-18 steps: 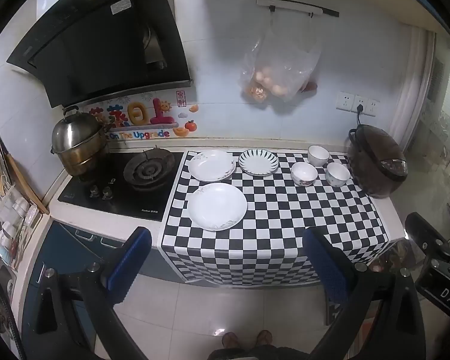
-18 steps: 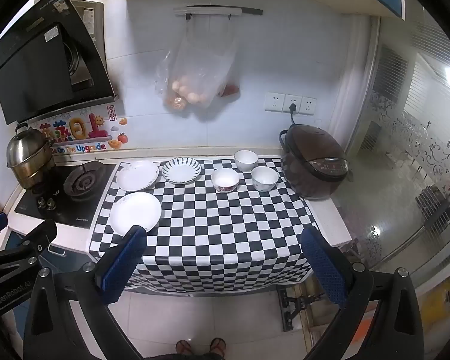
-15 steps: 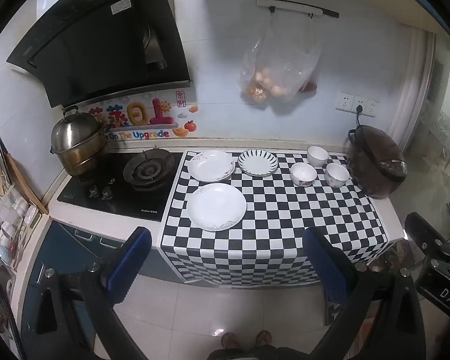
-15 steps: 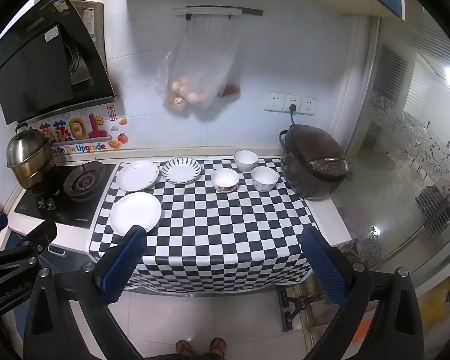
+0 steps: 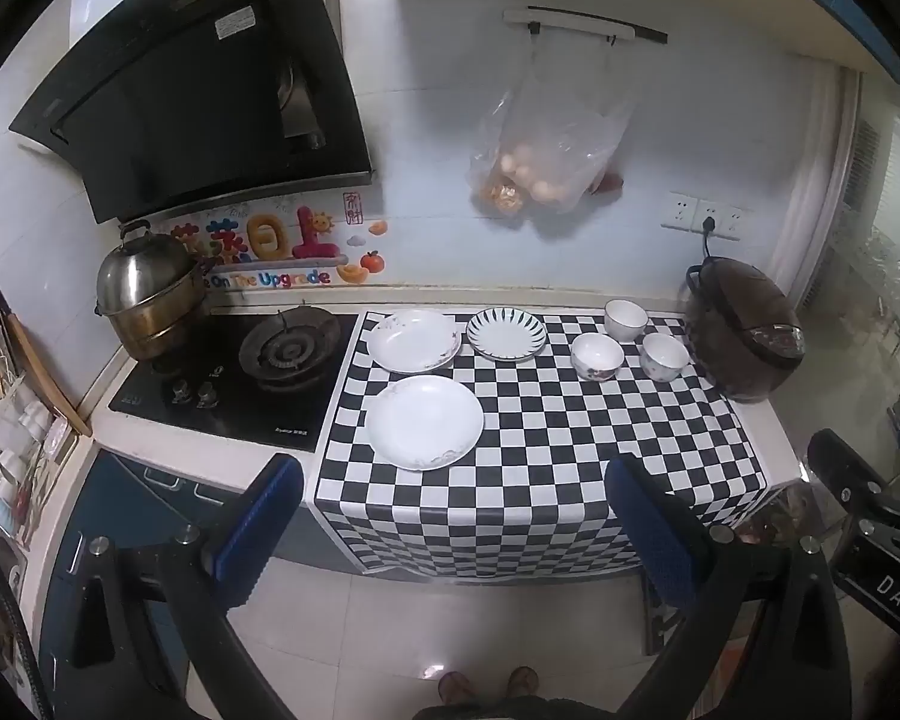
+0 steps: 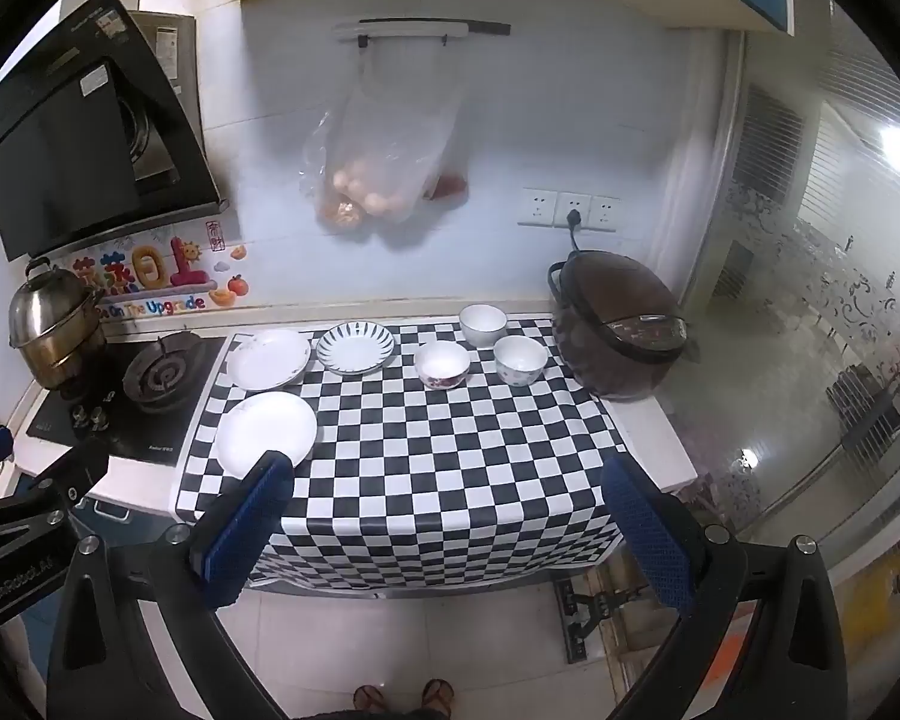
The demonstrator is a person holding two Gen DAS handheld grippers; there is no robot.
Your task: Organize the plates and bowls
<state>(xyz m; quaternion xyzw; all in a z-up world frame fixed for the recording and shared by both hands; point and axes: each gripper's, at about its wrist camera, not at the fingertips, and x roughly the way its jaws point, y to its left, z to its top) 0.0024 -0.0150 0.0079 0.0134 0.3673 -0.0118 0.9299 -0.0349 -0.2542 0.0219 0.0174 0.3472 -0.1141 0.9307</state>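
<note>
Left wrist view puts the left gripper (image 5: 450, 528) well back from the desk (image 5: 570, 450), its blue fingers (image 5: 258, 516) spread wide and holding nothing. Beyond them, on the checkered cloth, a large white plate (image 5: 424, 422) lies nearest the front edge. Behind it sit a second white plate (image 5: 414, 340) and, just beside that on the right, a striped plate (image 5: 506, 334). Further right, three bowls cluster together: a flowered bowl (image 5: 596, 356), a back bowl (image 5: 626, 319) and a right bowl (image 5: 664, 356). A brown rice cooker (image 5: 744, 336) stands just beside them at the desk's right end, while a gas stove (image 5: 240, 372) with a steel pot (image 5: 147, 300) fills the left end.

From the right wrist view, the right gripper (image 6: 444, 528) also hangs in front of the desk, wide open and empty, its left finger overlapping the large white plate's near rim in the picture. A plastic bag (image 6: 384, 180) hangs on the wall above the dishes.
</note>
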